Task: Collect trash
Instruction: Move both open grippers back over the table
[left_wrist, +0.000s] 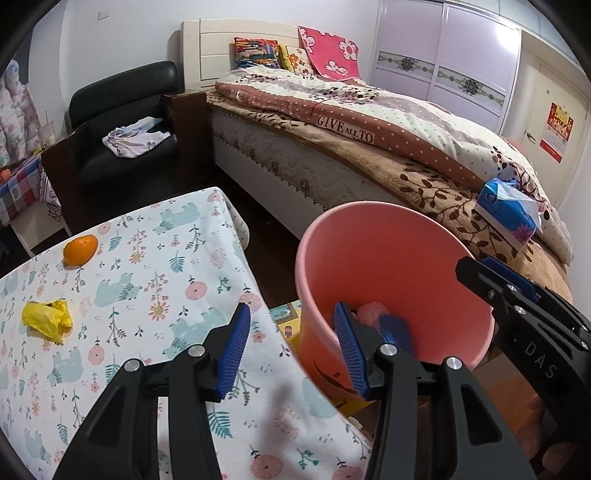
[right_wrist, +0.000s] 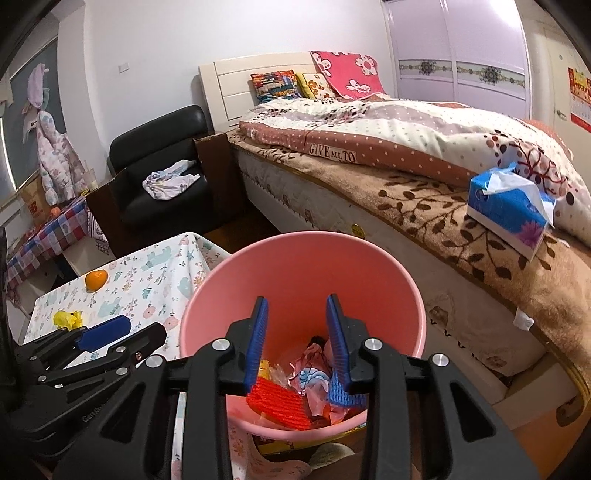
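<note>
Right hand-held gripper tilted down over pink bin, released, nothing between pads, wrappers lying in bin below. Left hand-held gripper angled down at desk edge, released, empty. Yellow bag and orange on desk.

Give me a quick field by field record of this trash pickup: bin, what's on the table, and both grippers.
bin: pink bin beside the table, wrappers and a red mesh piece inside
table: floral cloth
left on table: crumpled yellow bag, orange
left gripper: open, empty, over the table edge and bin rim
right gripper: open, empty, above the bin mouth
bed: blue tissue box
</note>
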